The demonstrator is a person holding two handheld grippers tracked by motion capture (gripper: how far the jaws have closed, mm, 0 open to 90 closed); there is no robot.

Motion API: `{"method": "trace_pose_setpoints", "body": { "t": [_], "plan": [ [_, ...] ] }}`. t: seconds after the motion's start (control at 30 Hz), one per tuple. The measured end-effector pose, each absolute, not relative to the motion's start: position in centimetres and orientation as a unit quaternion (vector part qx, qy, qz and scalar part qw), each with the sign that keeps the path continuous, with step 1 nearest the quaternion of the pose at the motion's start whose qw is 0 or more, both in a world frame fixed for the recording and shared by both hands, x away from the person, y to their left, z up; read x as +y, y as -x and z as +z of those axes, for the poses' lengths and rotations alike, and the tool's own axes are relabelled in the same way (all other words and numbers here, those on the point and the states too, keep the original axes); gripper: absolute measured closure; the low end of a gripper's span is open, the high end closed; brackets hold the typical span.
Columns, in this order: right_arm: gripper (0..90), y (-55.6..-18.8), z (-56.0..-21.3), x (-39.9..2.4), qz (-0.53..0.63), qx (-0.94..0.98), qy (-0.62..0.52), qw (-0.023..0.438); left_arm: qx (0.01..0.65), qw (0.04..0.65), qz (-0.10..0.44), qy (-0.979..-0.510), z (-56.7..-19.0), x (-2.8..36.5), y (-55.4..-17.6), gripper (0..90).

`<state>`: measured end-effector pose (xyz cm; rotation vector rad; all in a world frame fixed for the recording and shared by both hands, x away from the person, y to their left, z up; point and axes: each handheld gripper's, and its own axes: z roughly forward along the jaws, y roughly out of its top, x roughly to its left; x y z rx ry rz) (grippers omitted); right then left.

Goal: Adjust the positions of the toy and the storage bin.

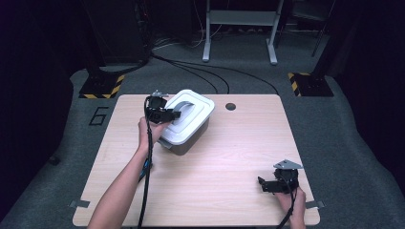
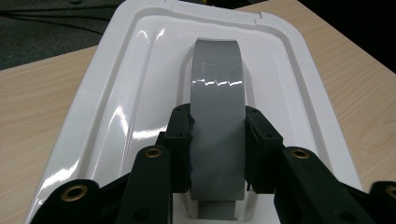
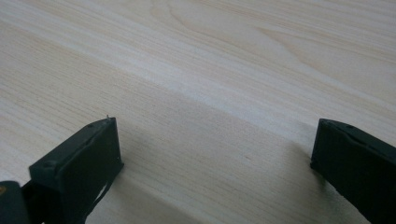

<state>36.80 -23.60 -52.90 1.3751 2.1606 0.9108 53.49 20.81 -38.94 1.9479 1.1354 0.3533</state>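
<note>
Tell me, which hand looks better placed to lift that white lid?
Probably left. The left gripper has its fingers clamped on the grey handle of the white lid; the right gripper rests open, far away.

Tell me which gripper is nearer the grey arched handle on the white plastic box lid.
Left. The left gripper is clamped on the grey arched handle; the right gripper rests far away at the table's near right corner.

A grey plastic storage box [image 1: 184,143] with a glossy white rectangular lid [image 2: 135,88] sat closed on the table's far left; its arched grey handle [image 2: 217,93] stood upright, clamped between black jaws
</note>
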Motion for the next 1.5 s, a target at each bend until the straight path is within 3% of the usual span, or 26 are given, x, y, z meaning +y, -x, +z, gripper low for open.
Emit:
{"method": "trace_pose_setpoints", "body": {
  "t": [1.0,1.5],
  "plan": [
    [0.5,-36.8,-52.9,-23.6,0.328,0.777,-0.493,0.213,0.455,0.428,0.120,-0.772,-39.1,14.7,-52.4,67.0],
    [0.5,-36.8,-52.9,-23.6,0.328,0.777,-0.493,0.213,0.453,0.423,0.134,-0.773,-39.0,14.1,-52.2,67.0]
  ]
}}
